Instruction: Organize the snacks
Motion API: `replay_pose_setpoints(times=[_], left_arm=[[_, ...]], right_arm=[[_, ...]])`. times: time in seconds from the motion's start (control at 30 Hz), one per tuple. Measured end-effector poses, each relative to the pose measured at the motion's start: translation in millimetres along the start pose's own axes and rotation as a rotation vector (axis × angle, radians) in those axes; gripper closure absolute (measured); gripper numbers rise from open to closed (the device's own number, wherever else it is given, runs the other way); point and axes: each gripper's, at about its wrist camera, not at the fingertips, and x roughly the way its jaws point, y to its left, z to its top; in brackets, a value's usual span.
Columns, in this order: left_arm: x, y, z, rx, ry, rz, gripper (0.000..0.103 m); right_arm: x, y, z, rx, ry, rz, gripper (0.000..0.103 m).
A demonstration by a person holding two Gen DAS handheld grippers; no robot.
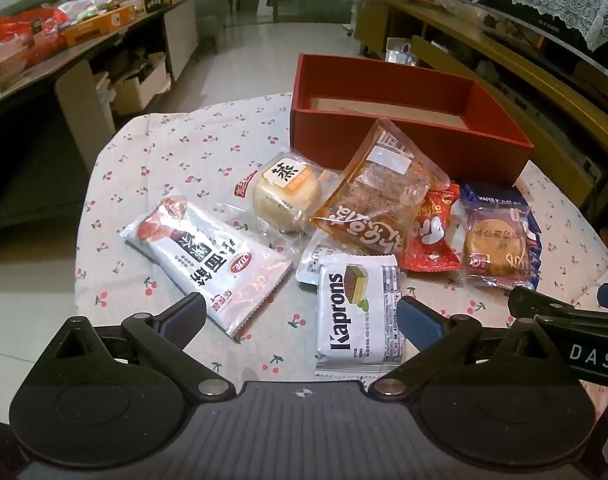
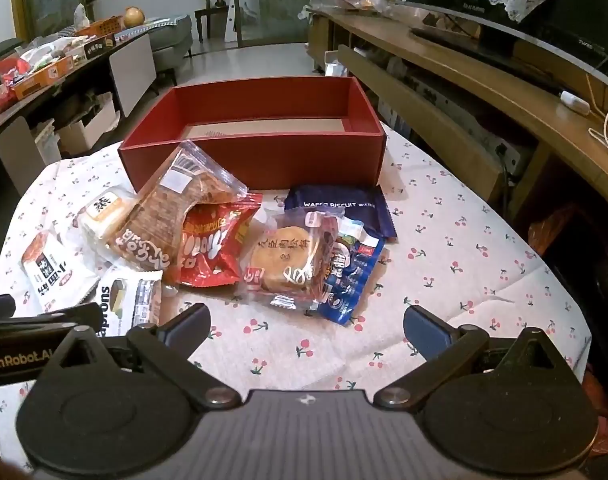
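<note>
A red open box [image 1: 408,142] [image 2: 260,156] stands empty at the back of the cherry-print table. Several snack packs lie in front of it: a white Kaprons wafer [image 1: 358,316] [image 2: 128,304], a white noodle pack [image 1: 208,260] [image 2: 50,272], a round bun [image 1: 286,196] [image 2: 104,212], an orange cracker bag [image 1: 380,192] [image 2: 172,216], a red pack [image 1: 434,236] [image 2: 214,248], a clear-wrapped biscuit [image 1: 496,246] [image 2: 288,260], and a dark blue wafer biscuit pack [image 2: 340,204]. My left gripper [image 1: 302,318] is open over the Kaprons pack. My right gripper [image 2: 306,324] is open, in front of the biscuit.
A long side table with food boxes [image 1: 92,28] runs along the left. A wooden TV bench [image 2: 484,80] runs along the right. The table edge curves near both grippers. The right gripper's body shows in the left wrist view [image 1: 572,320].
</note>
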Motion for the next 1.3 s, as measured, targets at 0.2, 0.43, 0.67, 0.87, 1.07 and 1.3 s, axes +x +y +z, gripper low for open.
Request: replay_pose_setpoints(times=[0.2, 0.43, 0.67, 0.87, 1.07, 1.3], left_arm=[[-0.1, 0.4, -0.1, 0.000, 0.000, 0.000, 0.001], [0.0, 0.5, 0.1, -0.001, 0.001, -0.001, 0.001], [0.0, 0.8, 0.5, -0.002, 0.003, 0.000, 0.001], [3.5, 7.8, 1.5, -0.021, 0.005, 0.004, 0.002], [2.9, 12.5, 1.8, -0.046, 0.032, 0.028, 0.004], [2.1, 19.7, 8.8, -0.077, 0.016, 0.016, 0.002]], right_arm=[[0.6, -0.2, -0.2, 0.002, 0.003, 0.001, 0.000], [1.0, -0.2, -0.3, 0.002, 0.004, 0.002, 0.000], [1.4, -0.6, 0.7, 0.002, 0.005, 0.001, 0.000], [3.1, 4.6, 0.7, 0.007, 0.014, 0.001, 0.000], [7.1, 12.3, 4.9, 0.008, 0.027, 0.011, 0.001], [10.9, 13.1, 22.1, 0.047, 0.018, 0.058, 0.001]])
